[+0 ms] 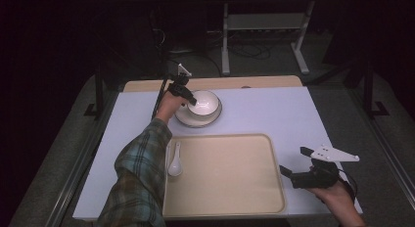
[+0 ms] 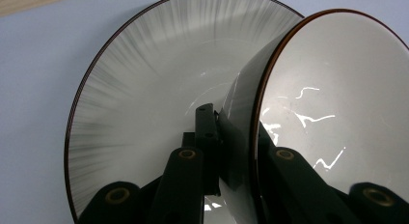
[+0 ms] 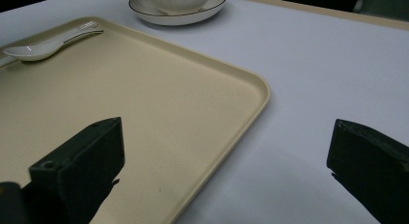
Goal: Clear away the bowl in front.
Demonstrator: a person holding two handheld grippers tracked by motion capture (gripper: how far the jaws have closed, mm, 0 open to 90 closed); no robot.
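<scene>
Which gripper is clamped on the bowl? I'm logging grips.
The left gripper: its jaws pinch the bowl rim on the plate. The right gripper hangs open beside the tray.

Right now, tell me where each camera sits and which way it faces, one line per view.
High view: fixed above the person's side, looking forward and down on the table; both forearms, left claw at the bowl, right claw beside the tray.
Left gripper view: rides the left claw, jaws clamped on the bowl's rim above its plate.
Right gripper view: rides the right claw, jaws apart, facing across the tray toward the spoon.
Shared: all show the bowl and plate.
</scene>
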